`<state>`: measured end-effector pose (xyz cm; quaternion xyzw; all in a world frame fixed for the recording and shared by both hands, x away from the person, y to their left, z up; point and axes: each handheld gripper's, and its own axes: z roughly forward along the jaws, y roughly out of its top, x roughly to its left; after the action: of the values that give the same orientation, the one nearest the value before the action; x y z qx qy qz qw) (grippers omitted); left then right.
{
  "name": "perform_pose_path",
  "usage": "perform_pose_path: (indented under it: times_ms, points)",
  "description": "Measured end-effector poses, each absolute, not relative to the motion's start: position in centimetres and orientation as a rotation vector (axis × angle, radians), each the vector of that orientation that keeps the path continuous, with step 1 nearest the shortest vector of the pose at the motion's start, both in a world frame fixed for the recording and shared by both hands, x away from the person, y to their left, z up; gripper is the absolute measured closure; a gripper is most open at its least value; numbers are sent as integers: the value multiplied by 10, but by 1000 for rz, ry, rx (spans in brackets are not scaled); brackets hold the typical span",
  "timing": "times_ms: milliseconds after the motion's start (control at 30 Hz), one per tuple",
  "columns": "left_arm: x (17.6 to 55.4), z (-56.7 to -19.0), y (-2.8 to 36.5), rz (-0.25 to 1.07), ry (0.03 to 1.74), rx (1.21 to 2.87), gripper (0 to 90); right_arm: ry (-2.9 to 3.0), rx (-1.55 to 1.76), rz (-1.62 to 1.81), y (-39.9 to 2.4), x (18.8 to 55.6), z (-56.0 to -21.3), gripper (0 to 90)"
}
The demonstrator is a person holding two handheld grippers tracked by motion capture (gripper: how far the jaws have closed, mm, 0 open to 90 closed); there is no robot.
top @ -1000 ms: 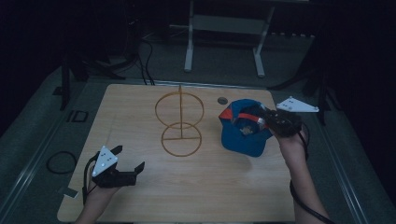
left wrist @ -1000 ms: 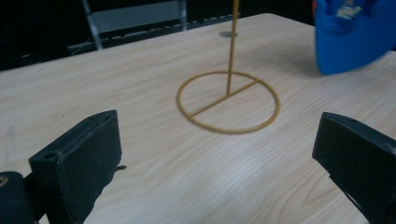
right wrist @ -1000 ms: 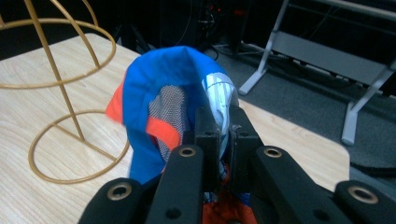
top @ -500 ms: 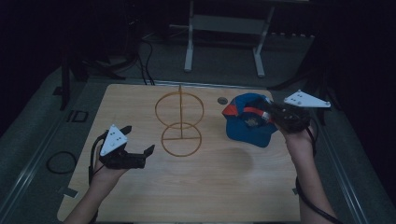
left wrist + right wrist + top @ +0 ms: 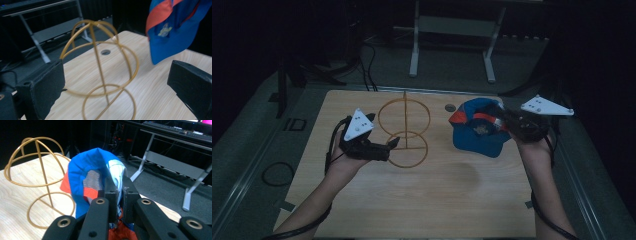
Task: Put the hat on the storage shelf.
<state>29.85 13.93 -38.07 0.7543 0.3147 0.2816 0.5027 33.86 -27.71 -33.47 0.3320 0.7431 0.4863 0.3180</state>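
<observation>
A gold wire hat stand (image 5: 405, 125) rises near the middle of the wooden table (image 5: 437, 200). My left gripper (image 5: 392, 146) hovers just left of its base, pointing at it, jaws wide open and empty. In the left gripper view the stand (image 5: 98, 62) sits between and beyond the two jaws of that gripper (image 5: 117, 75), with the cap (image 5: 175, 32) hanging at the upper right. A blue cap (image 5: 477, 132) with a red band hangs above the table's right side. My right gripper (image 5: 502, 122) is shut on its fabric edge (image 5: 87, 167), jaws (image 5: 119, 187) pinched together.
A round cable hole (image 5: 450, 107) lies in the table between stand and cap. A grey metal frame (image 5: 452, 25) stands on the floor behind the table. A cable loop (image 5: 277, 172) lies on the floor at the left.
My left gripper has risen from the table's front left and moved right, up to the stand's base. The right gripper with the cap has lifted slightly.
</observation>
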Motion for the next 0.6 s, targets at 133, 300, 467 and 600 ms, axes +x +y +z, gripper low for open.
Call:
perform_pose_path:
  times_ms: [133,300,467,600]
  points:
    - [308,-373,122,697,722,1849,39,1958,864,1278,-277,336,-336,854]
    - [320,-363,99,698,681,1871,47,1963,852,1283,-275,332,-336,854]
    - [328,-356,73,696,646,1877,69,1983,824,1301,-271,326,-336,854]
    - [333,-354,50,664,600,1906,85,1993,795,1307,-265,321,-335,854]
